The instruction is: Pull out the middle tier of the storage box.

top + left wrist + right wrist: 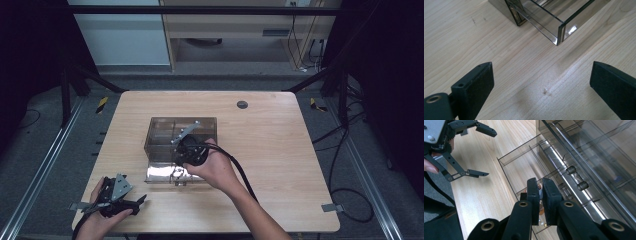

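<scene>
Smoky clear plastic makes the drawer box (pixel 182 135) that stands in the middle of the wooden desk (pixel 280 150), and one drawer (pixel 167 175) is pulled out toward the person. The right gripper (pixel 539 195) points down into this open drawer, and its jaws are nearly together; between them something small seems to be held, but it is too hidden to name, so I cannot tell if they really clamp it. Just beyond these jaws lie the drawer's thin dividers, and to their right side are two small dark knobs (pixel 576 178) on the box front. Probably the drawer is pulled out so the jaws can reach its compartments from above. The left gripper (pixel 541 82) rests low over bare desk with its jaws wide apart and nothing between them; a corner of the drawer (pixel 559 32) is ahead of them, well apart. I judge it waits there, out of the way, ready to steady the box if it slides.
</scene>
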A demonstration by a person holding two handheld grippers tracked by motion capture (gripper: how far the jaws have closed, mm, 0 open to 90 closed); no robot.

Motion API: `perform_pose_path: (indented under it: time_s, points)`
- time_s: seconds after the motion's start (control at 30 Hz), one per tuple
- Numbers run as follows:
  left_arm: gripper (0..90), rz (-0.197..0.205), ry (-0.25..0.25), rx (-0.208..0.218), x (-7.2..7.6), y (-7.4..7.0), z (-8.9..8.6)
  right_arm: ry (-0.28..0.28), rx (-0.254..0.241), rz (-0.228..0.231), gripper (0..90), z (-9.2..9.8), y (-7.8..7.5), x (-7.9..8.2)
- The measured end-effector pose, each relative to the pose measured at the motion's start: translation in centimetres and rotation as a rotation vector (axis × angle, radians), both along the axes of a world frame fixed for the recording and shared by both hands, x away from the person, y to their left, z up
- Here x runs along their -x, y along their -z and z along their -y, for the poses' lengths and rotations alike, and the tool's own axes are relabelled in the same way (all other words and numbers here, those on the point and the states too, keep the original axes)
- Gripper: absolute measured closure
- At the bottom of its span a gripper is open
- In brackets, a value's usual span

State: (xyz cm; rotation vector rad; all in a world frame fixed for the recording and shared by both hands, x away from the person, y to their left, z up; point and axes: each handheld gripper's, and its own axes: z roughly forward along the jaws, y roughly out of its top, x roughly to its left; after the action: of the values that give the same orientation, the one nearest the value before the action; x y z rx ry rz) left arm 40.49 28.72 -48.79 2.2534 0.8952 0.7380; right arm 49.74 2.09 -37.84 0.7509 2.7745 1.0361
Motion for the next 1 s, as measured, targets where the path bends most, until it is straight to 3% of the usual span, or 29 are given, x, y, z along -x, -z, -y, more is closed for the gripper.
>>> perform_pose_path:
  time_s: [0.53,1.0]
  points:
    - [5.4,0.003,-0.002,0.001,0.0,0.0,-0.1,0.017,-0.019,-0.001,85.1,0.2,1.4,0.1]
    - [5.4,0.003,-0.004,0.001,0.0,0.0,-0.1,0.075,-0.048,0.005,85.0,0.9,3.4,0.1]
